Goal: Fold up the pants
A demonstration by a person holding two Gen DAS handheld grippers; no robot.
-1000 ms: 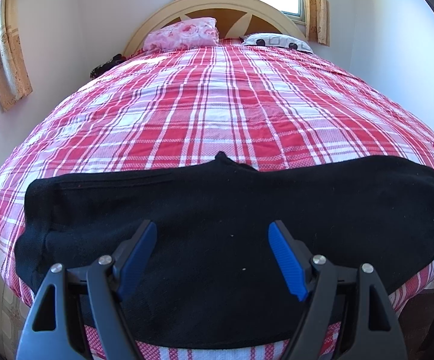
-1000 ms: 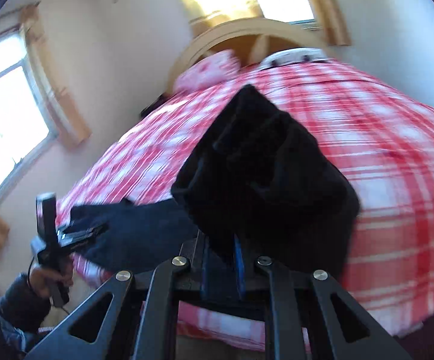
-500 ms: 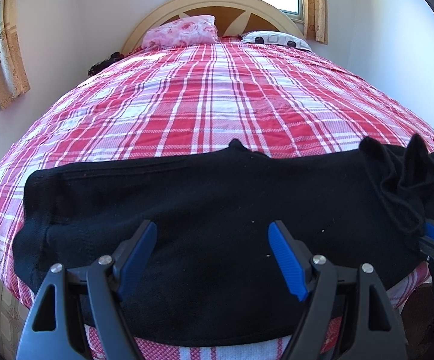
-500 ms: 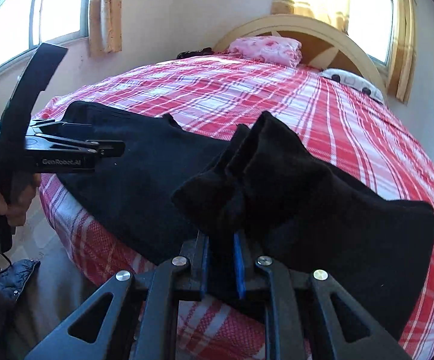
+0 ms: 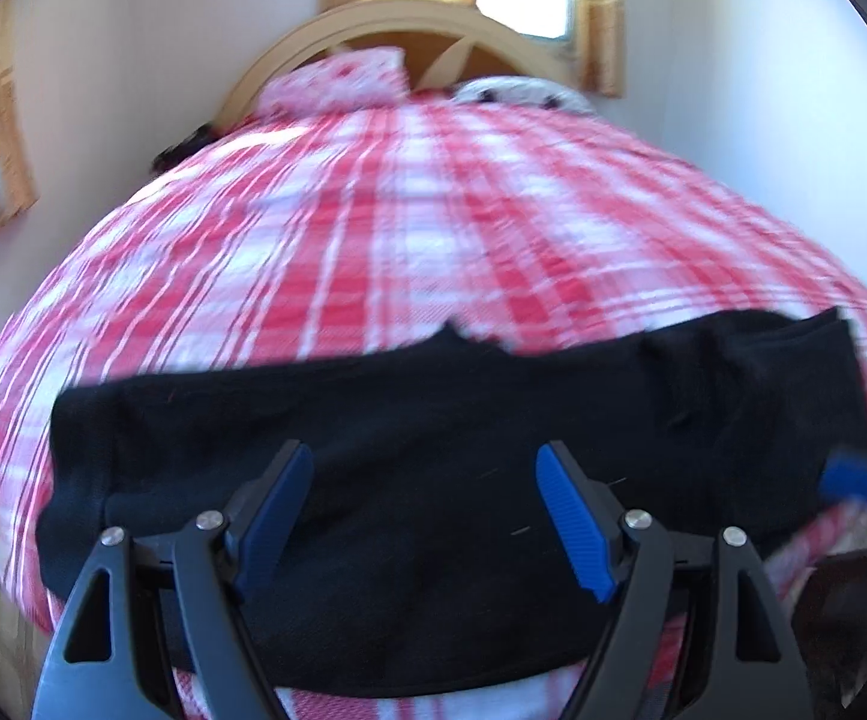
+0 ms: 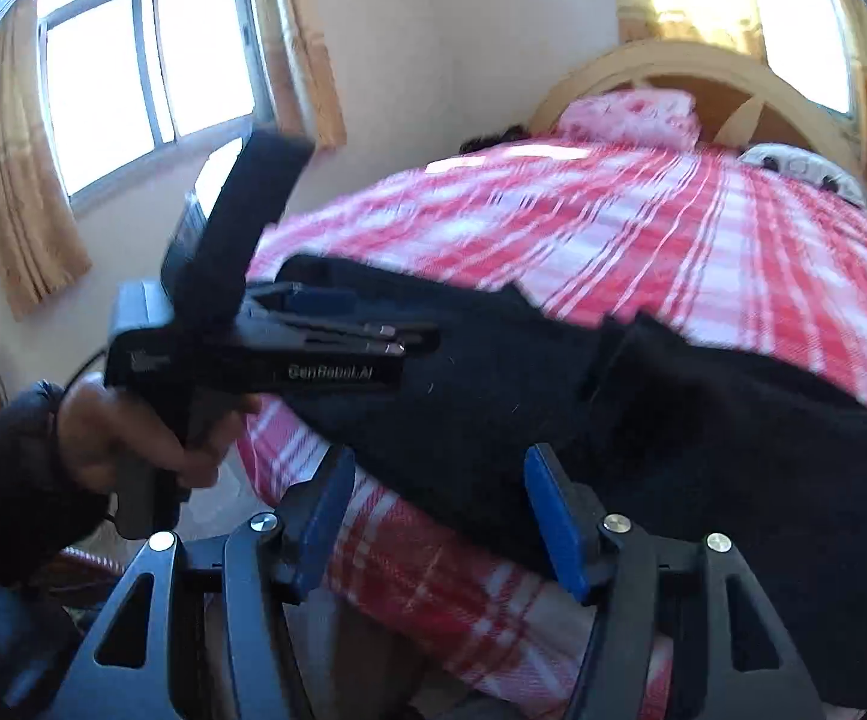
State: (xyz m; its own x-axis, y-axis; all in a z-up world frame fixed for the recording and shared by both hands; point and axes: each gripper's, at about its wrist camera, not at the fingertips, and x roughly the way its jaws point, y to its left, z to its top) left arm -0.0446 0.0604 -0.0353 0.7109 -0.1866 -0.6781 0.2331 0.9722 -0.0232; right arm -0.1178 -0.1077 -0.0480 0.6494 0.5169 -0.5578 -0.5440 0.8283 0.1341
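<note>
Across the near edge of the bed [image 5: 373,228], on its red-and-white checked cover, we have the black pants [image 5: 433,480] lying in a long band, already doubled over at our right end, where a thicker layer sits on top. We judge the cloth soft, limp and fairly light, with a fleecy look; it will sag and drape from any hold rather than keep a shape, and it should not slip much against the ribbed blue pads. A pinch through both layers at a corner or along the hem seems the best hold to us, since a grip in the middle would only bunch it.

Our left gripper [image 5: 424,516] hovers over the middle of the pants with its jaws wide apart and nothing between them. Our right gripper [image 6: 433,516] is opening, its jaws apart over the near edge of the cloth, which they no longer pinch.
</note>
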